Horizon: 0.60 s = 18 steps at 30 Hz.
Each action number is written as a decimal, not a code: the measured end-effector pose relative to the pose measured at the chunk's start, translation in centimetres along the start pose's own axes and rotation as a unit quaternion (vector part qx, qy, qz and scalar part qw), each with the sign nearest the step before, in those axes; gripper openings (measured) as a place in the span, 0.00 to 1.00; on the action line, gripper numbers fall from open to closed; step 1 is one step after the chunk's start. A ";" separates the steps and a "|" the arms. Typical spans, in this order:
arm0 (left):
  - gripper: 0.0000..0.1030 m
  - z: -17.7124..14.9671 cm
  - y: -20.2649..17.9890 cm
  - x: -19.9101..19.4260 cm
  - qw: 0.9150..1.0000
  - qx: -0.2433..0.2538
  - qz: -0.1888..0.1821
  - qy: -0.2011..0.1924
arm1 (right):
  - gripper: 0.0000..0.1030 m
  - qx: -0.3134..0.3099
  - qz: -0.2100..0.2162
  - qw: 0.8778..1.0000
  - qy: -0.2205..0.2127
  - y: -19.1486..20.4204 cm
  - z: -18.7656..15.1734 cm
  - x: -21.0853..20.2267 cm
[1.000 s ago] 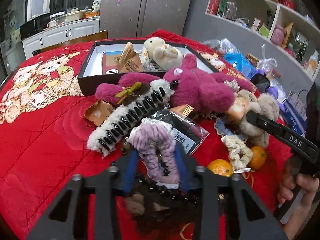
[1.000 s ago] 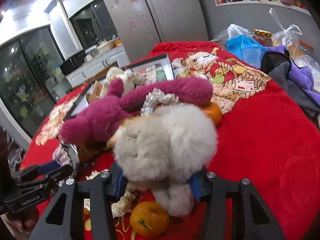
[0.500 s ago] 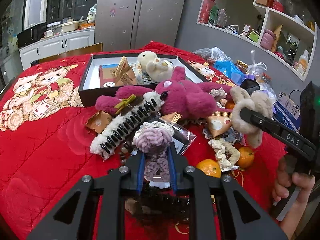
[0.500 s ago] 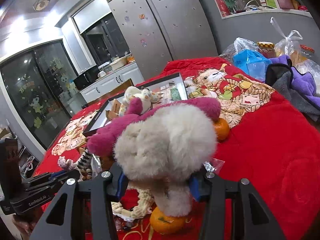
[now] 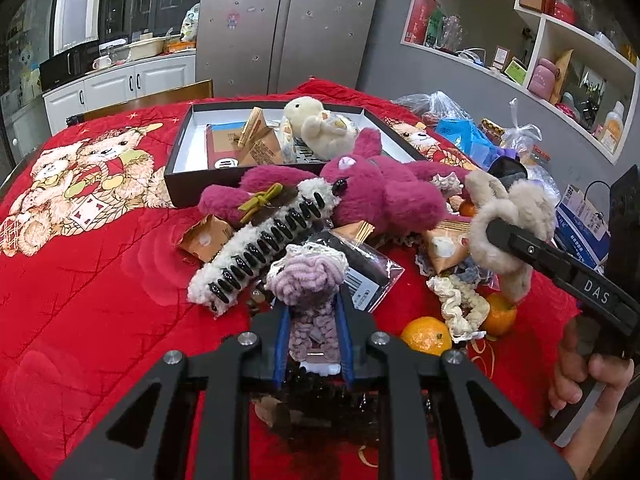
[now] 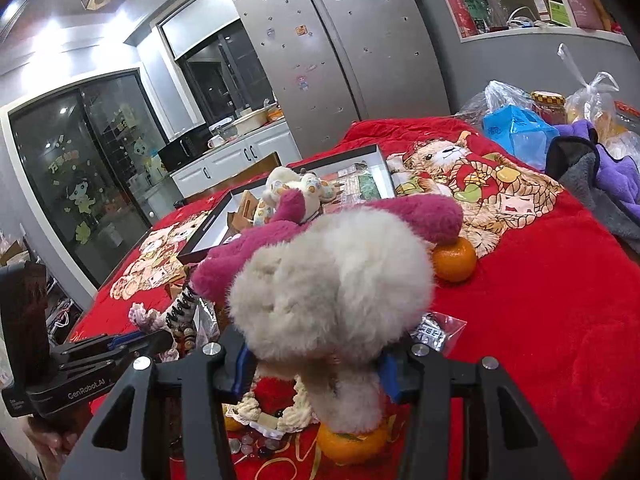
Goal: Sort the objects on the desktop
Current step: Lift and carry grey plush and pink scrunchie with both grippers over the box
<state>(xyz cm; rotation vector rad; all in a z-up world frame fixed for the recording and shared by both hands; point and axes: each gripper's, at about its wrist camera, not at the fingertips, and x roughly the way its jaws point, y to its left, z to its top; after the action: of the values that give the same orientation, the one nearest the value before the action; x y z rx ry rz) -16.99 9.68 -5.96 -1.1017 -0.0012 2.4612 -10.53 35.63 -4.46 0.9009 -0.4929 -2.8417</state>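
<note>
Left hand-held gripper (image 5: 312, 332) raised above the worktop, blue-padded fingers (image 5: 282, 340) pinched on a knitted purple scrunchie (image 5: 308, 284), right hand-held gripper (image 6: 316, 364) raised too, clamped on a fluffy beige scrunchie (image 6: 332, 284), person's right hand (image 5: 588, 376) gripping its handle

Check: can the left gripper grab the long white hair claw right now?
Probably not. The left gripper is shut on the purple knit clip, so its jaws are full. The white hair claw itself lies uncovered just ahead, left of it.
</note>
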 end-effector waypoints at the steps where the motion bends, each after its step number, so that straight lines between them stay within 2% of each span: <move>1: 0.21 0.1 0.1 -0.1 1.000 -0.001 0.000 -0.002 | 0.48 -0.001 0.000 1.000 -0.001 0.1 0.0 0.0; 9: 0.21 1.7 0.7 -1.5 1.000 -0.020 -0.005 -0.009 | 0.48 -0.015 0.019 1.000 -0.005 2.2 1.4 -0.7; 18: 0.21 6.2 1.1 -4.7 0.999 -0.019 0.009 -0.030 | 0.48 -0.039 0.032 0.999 -0.021 6.2 5.3 -2.8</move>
<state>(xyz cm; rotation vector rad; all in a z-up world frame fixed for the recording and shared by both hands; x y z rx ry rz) -19.04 7.89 1.44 -1.0469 -0.0553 2.5194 -11.28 31.81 3.26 0.7980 -0.4037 -2.8069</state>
